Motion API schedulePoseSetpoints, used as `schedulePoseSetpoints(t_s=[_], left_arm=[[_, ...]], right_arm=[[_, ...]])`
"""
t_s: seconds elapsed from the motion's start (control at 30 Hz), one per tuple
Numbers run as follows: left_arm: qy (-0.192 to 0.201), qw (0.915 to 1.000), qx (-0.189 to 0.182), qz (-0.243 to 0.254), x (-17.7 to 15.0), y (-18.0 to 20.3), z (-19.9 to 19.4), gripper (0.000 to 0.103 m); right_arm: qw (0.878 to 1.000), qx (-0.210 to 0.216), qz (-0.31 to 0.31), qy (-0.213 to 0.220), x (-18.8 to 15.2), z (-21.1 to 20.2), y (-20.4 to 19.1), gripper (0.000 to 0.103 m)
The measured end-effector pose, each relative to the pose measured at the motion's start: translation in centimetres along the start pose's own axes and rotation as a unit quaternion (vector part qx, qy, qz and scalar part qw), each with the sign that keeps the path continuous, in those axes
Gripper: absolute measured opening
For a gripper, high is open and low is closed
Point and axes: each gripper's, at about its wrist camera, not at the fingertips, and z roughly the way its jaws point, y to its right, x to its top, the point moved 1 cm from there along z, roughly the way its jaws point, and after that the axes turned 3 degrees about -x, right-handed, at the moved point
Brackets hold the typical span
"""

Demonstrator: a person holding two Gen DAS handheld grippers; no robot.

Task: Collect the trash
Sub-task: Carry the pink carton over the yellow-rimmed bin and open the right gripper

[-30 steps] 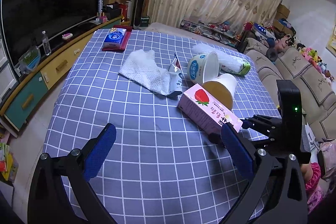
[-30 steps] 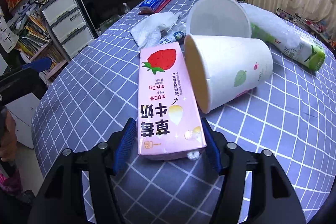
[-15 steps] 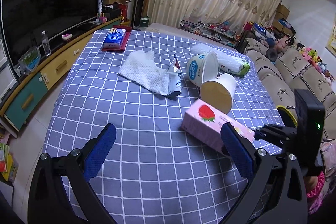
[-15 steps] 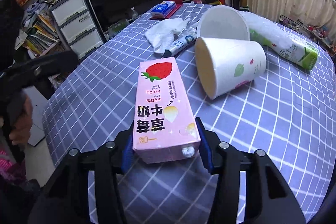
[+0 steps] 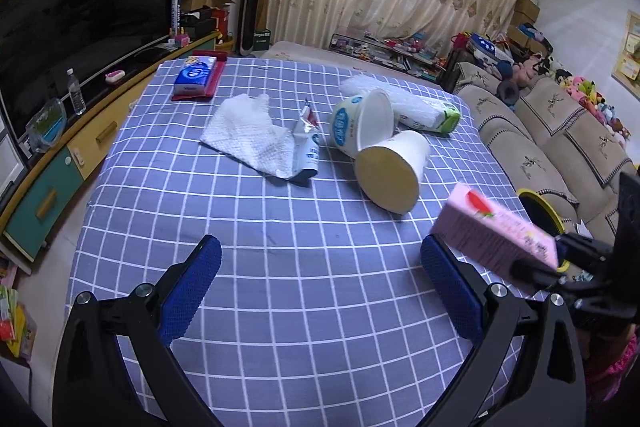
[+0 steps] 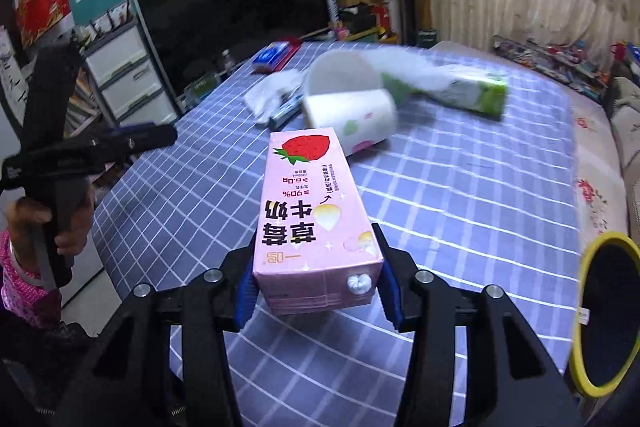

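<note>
1. Pink strawberry milk carton (image 6: 316,219): clamped at its near end between the blue pads of the right gripper (image 6: 316,291), lifted clear of the checked tablecloth (image 5: 280,267). The jaws stand partly closed, set to the carton's width, both pads pressing its sides. In the left wrist view the carton shows at the near right edge of the table.

2. Yellow-rimmed bin (image 6: 604,315): open mouth at the near right, beside the table edge and just right of the held carton. No contents can be made out inside. Judged to be the destination for the trash.

3. Left gripper (image 5: 320,291): jaws spread wide, nothing between the pads, hovering over bare cloth at the near side of the table.

4. Items left on the table, all toward the far middle:
   - paper cup (image 5: 392,171), on its side, mouth facing near;
   - white tub (image 5: 360,123), on its side, touching the cup;
   - green-ended wrapped pack (image 5: 424,107), lying behind the tub;
   - crumpled tissue (image 5: 252,135), left of the cups;
   - torn foil sachet (image 5: 306,143), at the tissue's right edge.

5. Tissue packet on a red tray (image 5: 196,75), far left corner: whether it counts as trash cannot be told.

6. Progress, as judged: early. One piece is in hand and not yet dropped; five remain on the cloth.
</note>
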Motion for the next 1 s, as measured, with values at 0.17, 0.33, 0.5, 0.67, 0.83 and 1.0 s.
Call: schedulePoseSetpoints(t_s=[0.17,0.33,0.5,0.67,0.83,1.0], left_arm=[[-0.003,0.9999,-0.007,0.013,0.0,1.2,0.4,0.098],[-0.013,0.9994,-0.018,0.026,0.2,2.7,1.7,0.098],[-0.026,0.9983,-0.033,0.041,0.6,4.5,3.4,0.098],[-0.040,0.9968,-0.044,0.053,1.0,6.0,5.6,0.098],[-0.057,0.9956,-0.048,0.056,1.4,6.8,8.0,0.098],[-0.065,0.9952,-0.042,0.059,2.0,7.1,9.7,0.098]], right_arm=[[0.999,-0.035,0.025,0.022,-0.4,-2.3,2.6,0.047],[0.992,-0.093,0.079,0.036,-1.3,-4.5,7.6,0.047],[0.973,-0.164,0.158,0.032,-3.7,-6.1,14.2,0.047],[0.938,-0.245,0.247,-0.004,-7.4,-6.1,22.0,0.047],[0.914,-0.278,0.288,-0.059,-10.5,-3.6,26.8,0.048],[0.905,-0.293,0.300,-0.077,-11.5,-2.2,28.4,0.058]])
